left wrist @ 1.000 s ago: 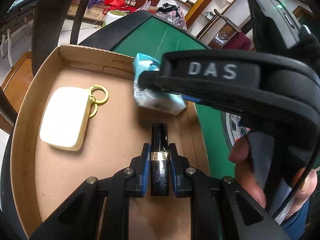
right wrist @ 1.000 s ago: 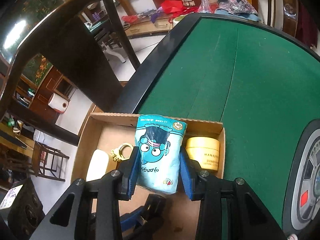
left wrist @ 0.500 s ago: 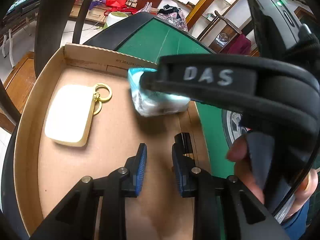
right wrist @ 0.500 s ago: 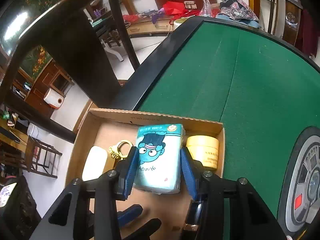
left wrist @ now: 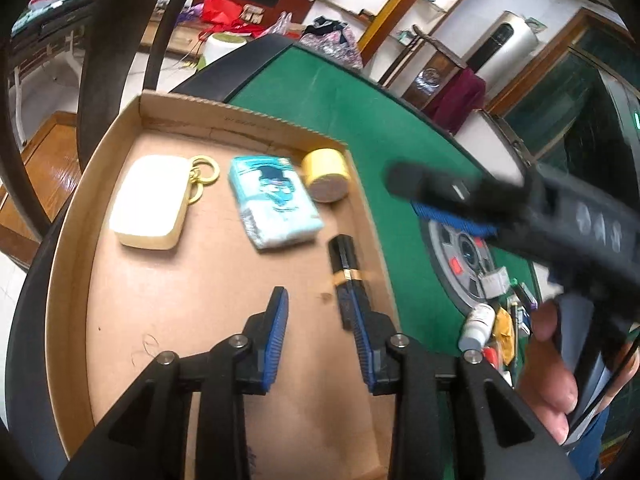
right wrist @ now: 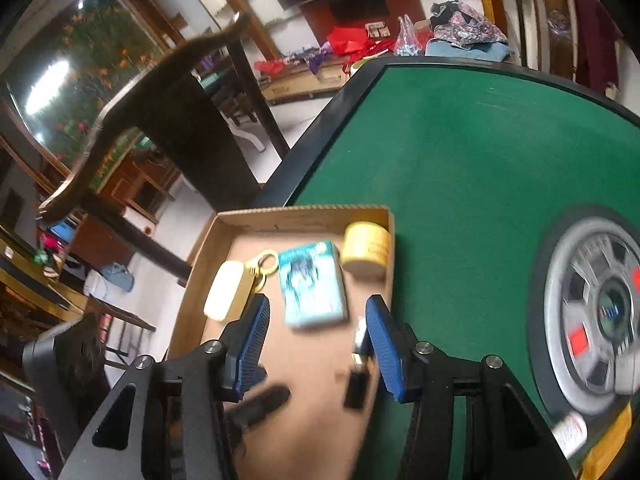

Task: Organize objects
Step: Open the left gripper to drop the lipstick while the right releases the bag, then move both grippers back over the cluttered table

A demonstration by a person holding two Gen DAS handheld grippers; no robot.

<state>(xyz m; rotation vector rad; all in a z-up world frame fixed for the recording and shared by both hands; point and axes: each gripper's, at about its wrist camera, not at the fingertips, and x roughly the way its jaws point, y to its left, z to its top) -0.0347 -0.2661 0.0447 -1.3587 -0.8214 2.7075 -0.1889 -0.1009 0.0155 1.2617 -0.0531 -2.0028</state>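
Both grippers stand empty above a cardboard tray (left wrist: 120, 152) on the green felt table (right wrist: 460, 160); a second ago the left gripper (left wrist: 320, 338) was pinching a black, gold-banded lipstick tube (left wrist: 345, 258) and the right gripper (right wrist: 318, 344) was clamped on a blue tissue pack (left wrist: 274, 200); both have since let go and drawn back, their blue pads spread wide with nothing between them. The tissue pack now lies flat in the tray between a white case with gold rings (left wrist: 150, 200) and a yellow jar (left wrist: 326, 176), which sits in the far corner; the lipstick tube lies along the tray's right wall, just beside the left gripper's right pad. Four items appear stowed, so this stage of the tidying looks complete; a white bottle (left wrist: 476, 326) and other small clutter remain on the felt outside the tray, near the table's round centre disc (right wrist: 592, 312), and probably come next; the right gripper, blurred in the left view, seems to be swinging that way.
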